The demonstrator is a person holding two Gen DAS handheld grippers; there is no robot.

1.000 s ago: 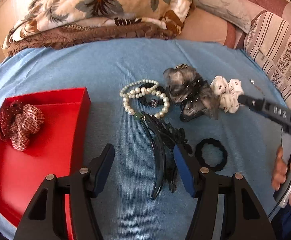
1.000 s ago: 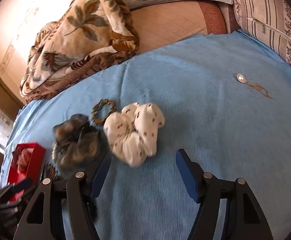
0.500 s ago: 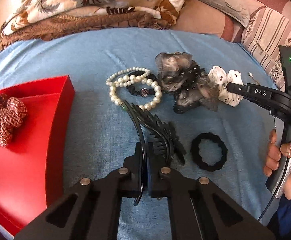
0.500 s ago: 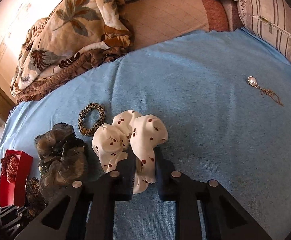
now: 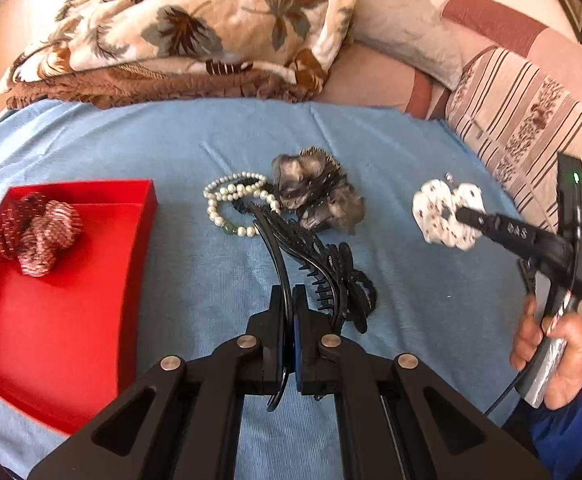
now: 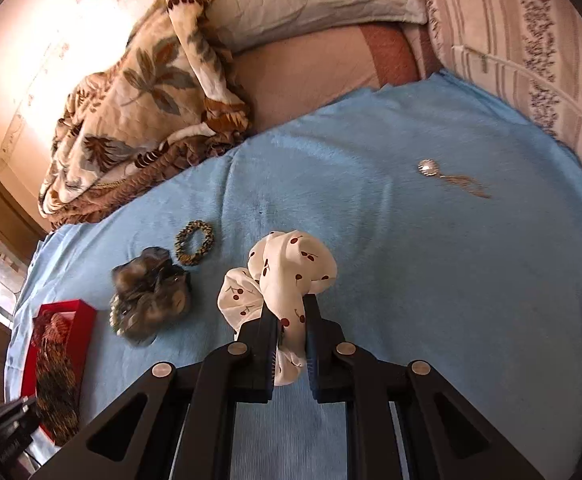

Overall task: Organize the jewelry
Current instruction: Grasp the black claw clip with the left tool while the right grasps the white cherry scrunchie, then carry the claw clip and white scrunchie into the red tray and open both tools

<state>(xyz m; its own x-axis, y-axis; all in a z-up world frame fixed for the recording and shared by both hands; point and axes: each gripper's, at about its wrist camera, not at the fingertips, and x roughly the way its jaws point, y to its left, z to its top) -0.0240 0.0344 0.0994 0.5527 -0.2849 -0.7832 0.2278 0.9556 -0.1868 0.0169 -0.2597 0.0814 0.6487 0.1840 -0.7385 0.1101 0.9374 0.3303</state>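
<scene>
My left gripper (image 5: 289,300) is shut on a black hair claw clip (image 5: 311,256) and holds it above the blue cloth. My right gripper (image 6: 291,312) is shut on a white cherry-print scrunchie (image 6: 291,268) and lifts it off the cloth; it also shows in the left wrist view (image 5: 443,216). A red tray (image 5: 71,300) at the left holds a red checked scrunchie (image 5: 37,232). A pearl bracelet (image 5: 231,204) and a grey scrunchie (image 5: 315,196) lie in the middle.
A gold-and-black hair tie (image 6: 194,242) lies beyond the grey scrunchie (image 6: 151,292). A silver pendant on a chain (image 6: 431,168) lies at the far right. A folded leaf-print blanket (image 5: 179,32) and striped cushions (image 5: 531,128) border the cloth. A black hair tie (image 5: 361,292) lies under the clip.
Both grippers went from open to shut, the left on the claw clip and the right on the white scrunchie. Both items have since been raised off the cloth.
</scene>
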